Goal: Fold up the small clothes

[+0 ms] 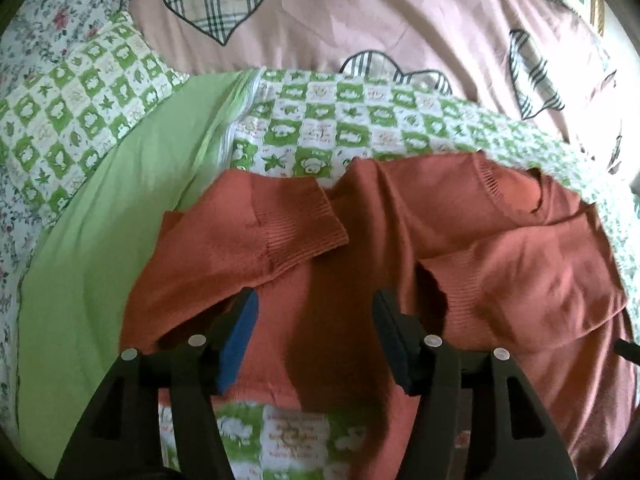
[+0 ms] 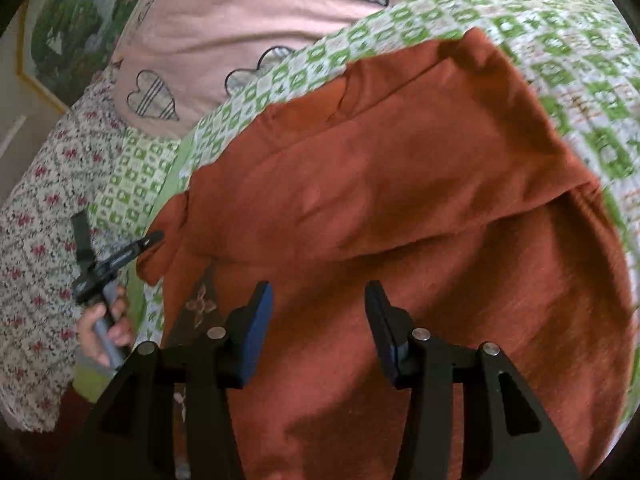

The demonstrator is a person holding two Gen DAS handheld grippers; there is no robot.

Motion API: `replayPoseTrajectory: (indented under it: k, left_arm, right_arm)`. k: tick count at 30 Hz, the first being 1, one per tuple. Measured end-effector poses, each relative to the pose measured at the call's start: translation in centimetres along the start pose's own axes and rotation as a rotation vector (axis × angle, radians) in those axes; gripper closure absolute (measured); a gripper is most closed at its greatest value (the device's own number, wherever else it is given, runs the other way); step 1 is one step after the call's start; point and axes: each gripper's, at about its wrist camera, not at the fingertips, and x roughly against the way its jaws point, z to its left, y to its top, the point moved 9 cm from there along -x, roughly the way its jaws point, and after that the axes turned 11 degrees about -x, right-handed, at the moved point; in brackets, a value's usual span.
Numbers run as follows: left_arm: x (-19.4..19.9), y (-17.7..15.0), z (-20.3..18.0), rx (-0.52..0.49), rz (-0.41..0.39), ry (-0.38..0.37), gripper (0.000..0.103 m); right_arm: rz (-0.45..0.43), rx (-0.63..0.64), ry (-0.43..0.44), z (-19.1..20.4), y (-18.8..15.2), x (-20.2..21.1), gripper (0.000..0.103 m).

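A rust-orange knit sweater (image 1: 360,240) lies on a green-and-white checked cloth (image 1: 320,120) on the bed. Both sleeves are folded in over the body, with ribbed cuffs (image 1: 304,232) showing. My left gripper (image 1: 316,304) is open and empty, just above the sweater's lower middle. In the right wrist view the same sweater (image 2: 400,200) fills the frame, with a fold across it. My right gripper (image 2: 320,296) is open and empty, above the sweater. The left gripper (image 2: 116,256), held in a hand, shows at that view's left by the sweater's edge.
A plain light-green sheet (image 1: 100,240) lies left of the sweater. A pink quilt with plaid hearts (image 1: 360,20) covers the far bed. A floral sheet (image 2: 36,240) lies at the left. A framed picture (image 2: 68,32) hangs at the upper left.
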Motion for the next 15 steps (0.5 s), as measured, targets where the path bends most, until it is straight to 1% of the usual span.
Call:
replayPoseTrajectory:
  k: [7, 8, 9, 10, 11, 13, 15]
  left_arm:
    - [-5.0, 1.0, 0.3, -0.018, 0.052, 0.035, 0.039]
    - [-6.1, 1.3, 0.8, -0.014, 0.060, 0.055, 0.042]
    - [-6.7, 1.5, 1.0, -0.006, 0.066, 0.064, 0.049]
    - [-7.4, 1.5, 1.6, 0.010, 0.073, 0.068, 0.077]
    - [-7.8, 1.6, 2.4, 0.032, 0.079, 0.070, 0.089]
    - [-7.6, 1.9, 3.6, 0.094, 0.052, 0.029, 0.099]
    - [-6.0, 2.3, 4.5, 0.158, 0.003, -0.006, 0.099]
  right_arm:
    - [0.042, 0.019, 0.018, 1.2, -1.4, -1.0, 0.054]
    - [0.045, 0.018, 0.019, 1.3, -1.6, -1.1, 0.054]
    - [0.049, 0.017, 0.021, 1.4, -1.7, -1.2, 0.054]
    - [0.055, 0.014, 0.022, 1.4, -1.8, -1.3, 0.054]
    - [0.058, 0.013, 0.021, 1.4, -1.9, -1.4, 0.054]
    - [0.056, 0.016, 0.016, 1.5, -2.0, -1.4, 0.054]
    - [0.051, 0.025, 0.018, 1.7, -2.0, -1.2, 0.054]
